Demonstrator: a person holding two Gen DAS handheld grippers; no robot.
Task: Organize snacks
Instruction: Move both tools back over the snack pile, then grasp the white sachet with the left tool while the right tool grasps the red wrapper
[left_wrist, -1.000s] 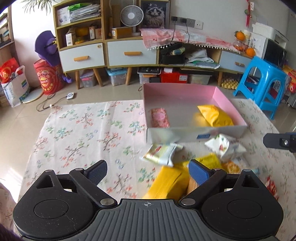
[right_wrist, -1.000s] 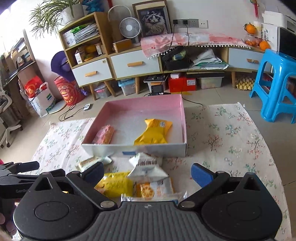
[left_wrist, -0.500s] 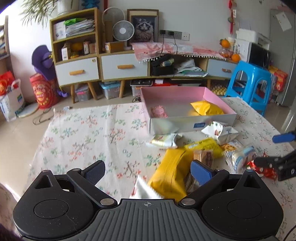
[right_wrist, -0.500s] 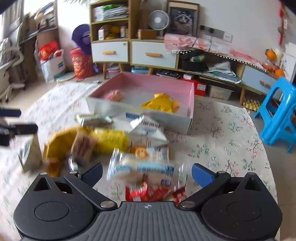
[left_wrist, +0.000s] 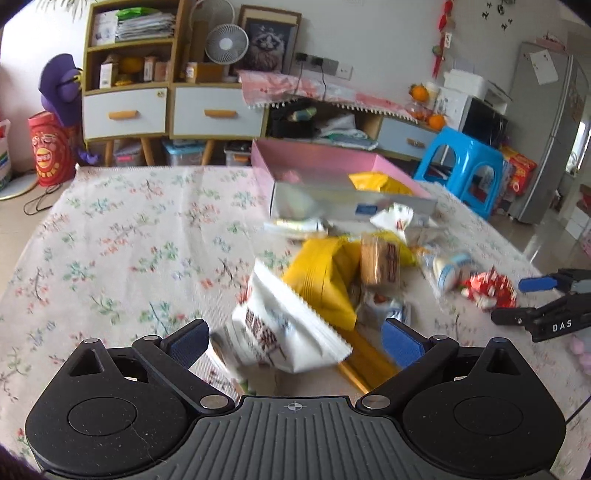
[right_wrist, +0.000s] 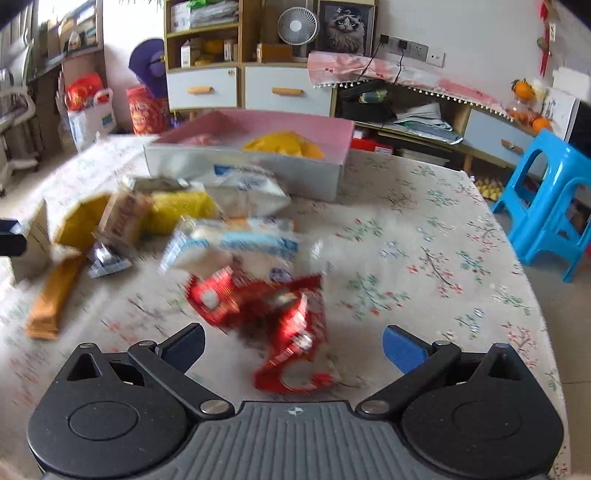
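- Left gripper: jaws spread wide, nothing clasped. A white snack packet lies between the blue pads; contact with either pad cannot be confirmed.
- Right gripper: jaws spread wide, nothing clasped. A red snack wrapper lies on the cloth between and just ahead of the fingers.
- Pink box: sits on the floral tablecloth at the far side of the snack pile. It holds a yellow bag and a pink packet.
- Loose pile outside the box, just in front of its near wall: large yellow pouch, brown biscuit pack, blue-and-white packet, orange bar. Items overlap; motion blur hides details.
- Blue stool: stands on the floor beside the table.
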